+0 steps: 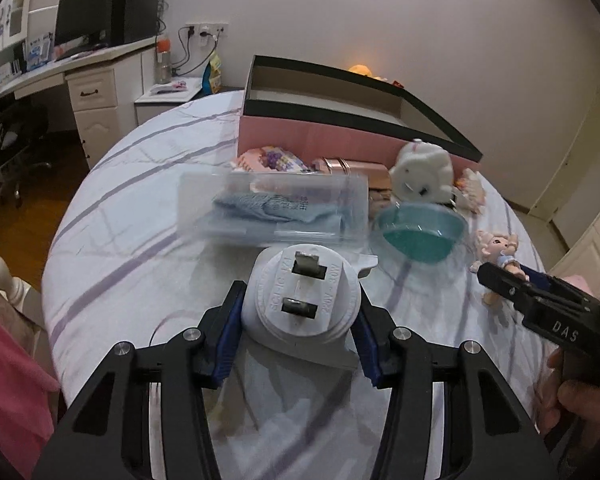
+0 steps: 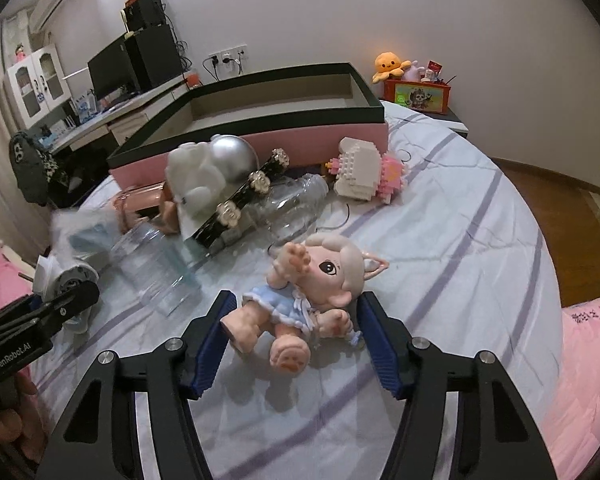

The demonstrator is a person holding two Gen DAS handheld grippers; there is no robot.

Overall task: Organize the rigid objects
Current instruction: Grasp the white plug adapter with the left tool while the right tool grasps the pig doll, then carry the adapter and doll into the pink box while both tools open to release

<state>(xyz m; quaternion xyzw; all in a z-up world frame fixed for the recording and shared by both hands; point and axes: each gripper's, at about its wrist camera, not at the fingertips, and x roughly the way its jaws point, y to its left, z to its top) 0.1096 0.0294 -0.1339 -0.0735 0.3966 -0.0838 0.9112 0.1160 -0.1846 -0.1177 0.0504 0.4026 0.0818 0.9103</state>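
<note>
White plug (image 1: 300,300) in clenched left gripper (image 1: 298,304); doll (image 2: 300,304) in clenched right gripper (image 2: 294,316).

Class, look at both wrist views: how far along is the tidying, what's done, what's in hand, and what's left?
Done: nothing visible; what shows of the box is empty. In hand: the left gripper is closed on the white plug, and the right gripper has the doll between its pads, apparently touching. Left: the clear case, teal bowl, bottle and block model lie on the bed.
</note>
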